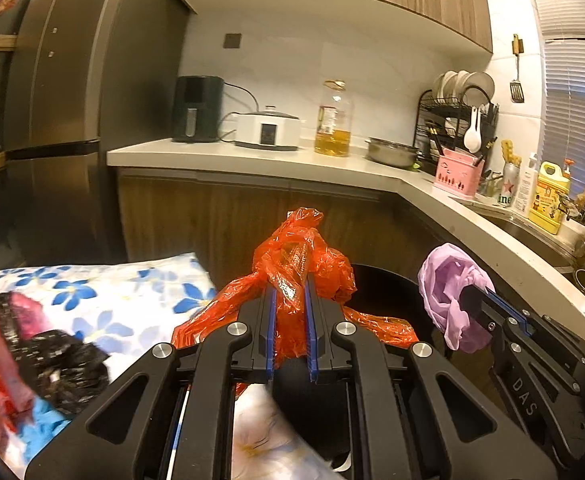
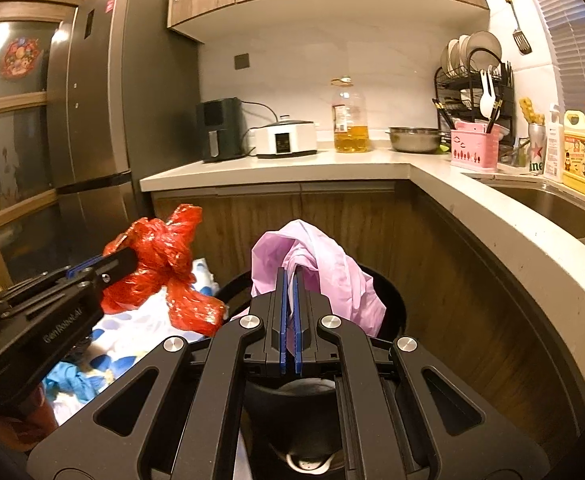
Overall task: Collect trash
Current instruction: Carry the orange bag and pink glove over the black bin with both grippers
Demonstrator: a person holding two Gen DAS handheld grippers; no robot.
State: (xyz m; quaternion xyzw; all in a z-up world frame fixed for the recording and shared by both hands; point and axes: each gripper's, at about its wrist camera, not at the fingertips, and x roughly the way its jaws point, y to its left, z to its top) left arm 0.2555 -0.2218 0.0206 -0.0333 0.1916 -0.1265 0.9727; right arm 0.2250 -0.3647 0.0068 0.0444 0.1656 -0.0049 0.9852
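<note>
On the left, a crumpled red plastic bag (image 1: 292, 276) was clamped between the nearly closed jaws of the left gripper (image 1: 291, 292), held level above the floral cloth (image 1: 104, 300). To its right, the right gripper (image 2: 291, 280), jaws pinched almost together, held a pink plastic bag (image 2: 332, 276) over the black bin (image 2: 392, 300).
</note>
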